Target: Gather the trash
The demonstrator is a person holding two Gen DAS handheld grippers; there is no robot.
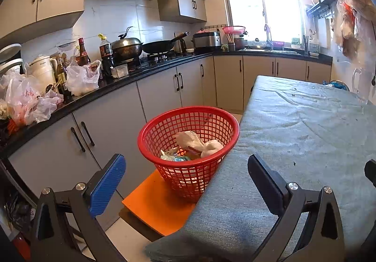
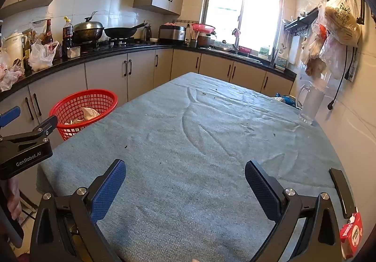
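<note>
Kitchen, daylight from the window at the far end.

Left gripper (image 1: 185, 179): black frame, one blue textured pad and one black, jaws spread wide, nothing between them. It hangs over the near left edge of the table, pointing toward the basket.

Right gripper (image 2: 185, 182): same build, jaws wide apart and empty, poised above the middle of the near end of the table. From this view the left gripper's black body shows at the left margin, with part of a hand (image 2: 13, 201) below it.

Red plastic lattice basket (image 1: 188, 142): stands on a flat orange seat (image 1: 157, 208) just beside the table's left edge, between the table and the grey lower cabinets. Inside it: a crumpled off-white wad of paper or cloth (image 1: 199, 143) on top, and crinkled wrappers (image 1: 174, 155) with some green print beneath.

Table with a blue-grey woven cloth (image 2: 199, 135): creased, with a few tiny dark specks scattered on it. A frosted glass mug with a handle (image 2: 310, 107) stands at the far right corner, near the wall.

A small red and white carton (image 2: 351, 233) sits at the near right edge, close by the right gripper's frame; whether it rests on the table I cannot tell.

Black counter (image 1: 122, 82) along the left wall carries bottles, bags and pans.
</note>
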